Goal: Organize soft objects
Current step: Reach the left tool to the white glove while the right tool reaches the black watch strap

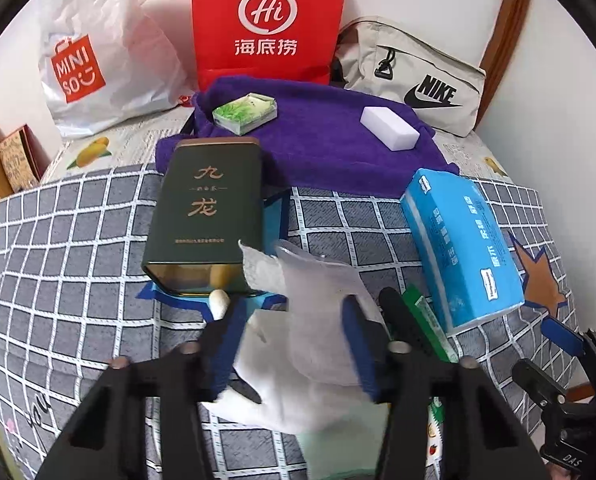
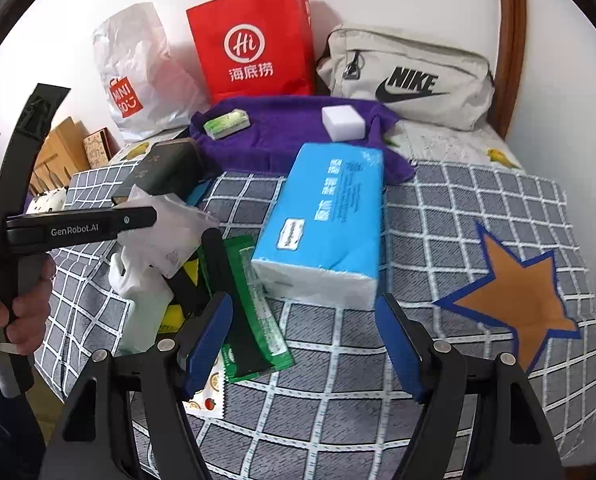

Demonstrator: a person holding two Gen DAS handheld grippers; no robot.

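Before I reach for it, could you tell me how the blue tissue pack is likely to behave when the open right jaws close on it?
The blue tissue pack looks soft: its white end bulges, so it will probably squash rather than resist. Its glossy plastic wrap may slip a little. It lies flat on the checked blanket, so rolling seems unlikely, and it is probably light for its size.
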